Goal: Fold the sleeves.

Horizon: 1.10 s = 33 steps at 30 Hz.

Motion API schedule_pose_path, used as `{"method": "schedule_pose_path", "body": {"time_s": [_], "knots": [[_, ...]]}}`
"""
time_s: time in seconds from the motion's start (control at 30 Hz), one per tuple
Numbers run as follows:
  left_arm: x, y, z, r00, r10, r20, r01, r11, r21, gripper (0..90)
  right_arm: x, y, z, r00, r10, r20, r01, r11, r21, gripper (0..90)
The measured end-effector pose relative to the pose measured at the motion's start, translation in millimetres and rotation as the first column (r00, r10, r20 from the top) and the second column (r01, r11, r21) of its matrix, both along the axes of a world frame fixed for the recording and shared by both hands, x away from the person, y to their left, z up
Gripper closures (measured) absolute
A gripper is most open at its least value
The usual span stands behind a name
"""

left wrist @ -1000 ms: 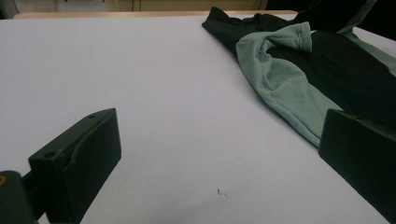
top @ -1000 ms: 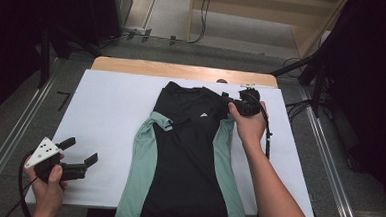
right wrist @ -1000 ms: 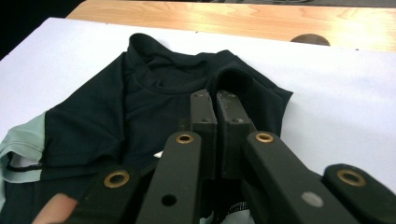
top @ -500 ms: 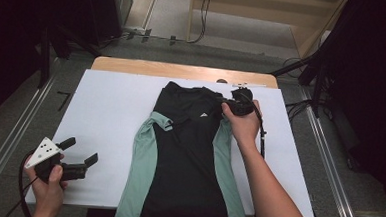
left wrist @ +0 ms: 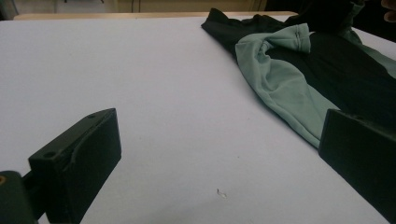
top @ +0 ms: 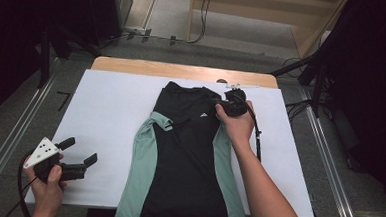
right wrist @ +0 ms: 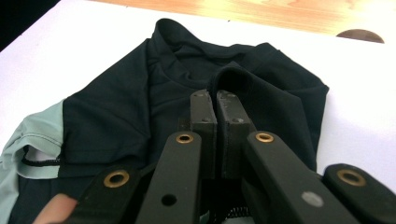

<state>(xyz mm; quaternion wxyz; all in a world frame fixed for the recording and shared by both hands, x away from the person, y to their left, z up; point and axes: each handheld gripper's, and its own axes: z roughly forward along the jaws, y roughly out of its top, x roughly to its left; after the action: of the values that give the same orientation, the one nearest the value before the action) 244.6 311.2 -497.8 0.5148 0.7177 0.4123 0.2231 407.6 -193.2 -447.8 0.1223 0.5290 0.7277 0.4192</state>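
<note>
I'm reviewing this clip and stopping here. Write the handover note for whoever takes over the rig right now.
Right tool: shut on a pinched fold of the black and mint-green short-sleeved shirt, at its right sleeve near the collar.
Left tool: open, holding nothing, over the white table cover to the shirt's left.
Shirt: lies lengthwise mid-table, collar at the far end, left sleeve bunched.
Done: right sleeve gripped.
Left: probably fold that sleeve inward, then the left side; no fold is finished yet.
</note>
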Motion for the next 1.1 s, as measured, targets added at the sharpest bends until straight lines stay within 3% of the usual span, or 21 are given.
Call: {"method": "schedule_pose_path", "body": {"time_s": [0.73,1.1], "knots": [[-0.1,-0.2,0.0,1.0,-0.003,0.002,0.003,1.0,-0.001,0.0,-3.7,36.6,-21.7,0.9968,0.067,-0.042,-0.068,0.998,-0.007,85.0],[0.0,-0.7,0.1,1.0,-0.001,0.001,0.001,1.0,0.001,0.0,-7.0,45.9,-30.5,0.9954,0.084,-0.045,-0.086,0.996,-0.038,84.8]]}}
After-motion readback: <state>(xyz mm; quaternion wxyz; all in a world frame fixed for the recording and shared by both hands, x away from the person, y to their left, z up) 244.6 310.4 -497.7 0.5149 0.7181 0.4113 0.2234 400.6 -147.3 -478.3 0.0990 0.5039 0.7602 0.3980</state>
